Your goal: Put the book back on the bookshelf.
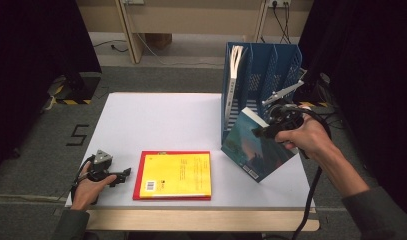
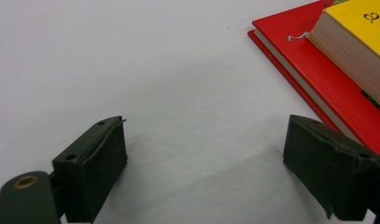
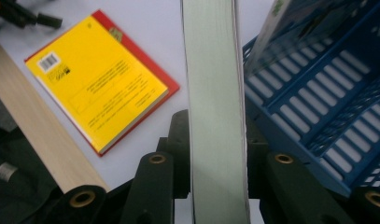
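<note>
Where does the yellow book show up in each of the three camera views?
High view: the yellow book lies low and centre on the table, on top of a red book.
Left gripper view: its corner sits at the top right, on the red book.
Right gripper view: it lies at upper left, back cover up.
Shared landmark: the red book's edge framing the yellow one.

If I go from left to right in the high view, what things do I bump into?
Left gripper → yellow book lying on a red book → teal book clamped in the right gripper, beside the blue file rack.
</note>
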A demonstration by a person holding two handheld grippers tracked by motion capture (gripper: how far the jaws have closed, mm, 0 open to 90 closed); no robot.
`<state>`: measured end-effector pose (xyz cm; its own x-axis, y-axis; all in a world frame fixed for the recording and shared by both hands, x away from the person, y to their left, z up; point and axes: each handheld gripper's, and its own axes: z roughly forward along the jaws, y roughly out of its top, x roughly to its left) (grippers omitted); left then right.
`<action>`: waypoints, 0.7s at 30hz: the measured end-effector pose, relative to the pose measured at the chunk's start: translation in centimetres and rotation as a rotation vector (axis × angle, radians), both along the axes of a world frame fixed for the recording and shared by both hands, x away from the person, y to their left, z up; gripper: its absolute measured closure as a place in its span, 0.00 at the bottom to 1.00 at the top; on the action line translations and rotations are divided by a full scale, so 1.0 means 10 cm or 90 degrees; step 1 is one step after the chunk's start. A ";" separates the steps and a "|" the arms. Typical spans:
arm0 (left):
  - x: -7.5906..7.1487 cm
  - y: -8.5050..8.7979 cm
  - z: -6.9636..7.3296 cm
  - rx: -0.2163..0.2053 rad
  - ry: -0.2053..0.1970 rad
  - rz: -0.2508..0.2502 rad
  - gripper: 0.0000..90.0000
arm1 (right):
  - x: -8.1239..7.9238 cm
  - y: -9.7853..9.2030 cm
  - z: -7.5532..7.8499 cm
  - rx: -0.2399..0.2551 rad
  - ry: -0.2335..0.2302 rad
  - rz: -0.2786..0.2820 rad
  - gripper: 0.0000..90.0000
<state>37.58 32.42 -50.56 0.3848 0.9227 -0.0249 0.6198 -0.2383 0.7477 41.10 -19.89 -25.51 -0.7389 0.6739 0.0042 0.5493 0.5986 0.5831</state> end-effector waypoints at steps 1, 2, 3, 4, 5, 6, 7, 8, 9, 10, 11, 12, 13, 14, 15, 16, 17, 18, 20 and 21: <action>0.00 0.00 0.00 0.000 0.000 0.000 0.14 | -0.01 -0.02 0.03 0.003 -0.001 -0.001 0.81; 0.00 0.00 0.00 0.000 0.000 0.000 0.14 | -0.03 -0.04 0.07 0.005 -0.009 -0.004 0.81; 0.00 0.00 0.00 -0.001 0.000 0.000 0.14 | -0.05 -0.05 0.10 0.005 -0.013 -0.002 0.81; 0.00 0.00 0.00 -0.001 0.000 0.000 0.14 | -0.06 -0.06 0.14 0.003 -0.014 -0.004 0.81; 0.00 0.00 0.00 0.000 0.000 0.000 0.14 | -0.07 -0.07 0.17 0.007 -0.021 -0.013 0.81; 0.00 0.00 0.00 0.000 0.000 0.000 0.14 | -0.08 -0.08 0.21 0.010 -0.021 -0.013 0.81; 0.00 0.00 0.00 0.000 0.000 0.000 0.14 | -0.08 -0.09 0.24 0.016 -0.027 -0.017 0.81; 0.00 0.00 0.00 -0.001 0.000 0.000 0.14 | -0.08 -0.10 0.27 0.026 -0.026 -0.018 0.81; 0.00 0.00 0.00 0.000 0.000 0.000 0.14 | -0.08 -0.12 0.29 0.034 -0.022 -0.027 0.81; 0.00 0.00 0.00 -0.001 0.000 0.000 0.14 | -0.07 -0.12 0.31 0.034 -0.025 -0.027 0.81; 0.00 0.00 0.00 -0.001 0.000 0.000 0.14 | -0.07 -0.13 0.34 0.034 -0.020 -0.033 0.81; 0.00 0.00 0.00 -0.001 0.000 -0.001 0.14 | -0.07 -0.13 0.35 0.032 -0.022 -0.034 0.81; 0.00 0.00 0.00 -0.001 0.000 -0.001 0.14 | -0.07 -0.14 0.37 0.028 -0.020 -0.031 0.81; 0.00 0.00 0.00 -0.001 0.000 -0.001 0.14 | -0.07 -0.14 0.39 0.029 -0.026 -0.038 0.81; 0.00 0.00 0.00 0.000 0.000 -0.001 0.14 | -0.07 -0.14 0.41 0.028 -0.028 -0.034 0.81; 0.00 0.00 0.00 0.000 0.000 -0.001 0.14 | -0.08 -0.14 0.43 0.027 -0.030 -0.038 0.81; 0.00 0.00 0.00 0.000 0.000 -0.001 0.14 | -0.09 -0.13 0.44 0.022 -0.035 -0.033 0.81; 0.00 0.00 0.00 0.000 0.000 -0.001 0.14 | -0.09 -0.13 0.47 0.018 -0.036 -0.033 0.81; 0.00 0.00 0.00 0.000 0.000 -0.001 0.14 | -0.08 -0.14 0.51 0.021 -0.048 -0.039 0.81; 0.00 0.00 0.00 0.000 0.000 -0.001 0.14 | -0.08 -0.13 0.54 0.022 -0.054 -0.043 0.81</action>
<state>37.58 32.43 -50.56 0.3858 0.9222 -0.0255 0.6196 -0.2385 0.7478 40.34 -21.24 -20.10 -0.6899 0.7232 -0.0332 0.5356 0.5406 0.6487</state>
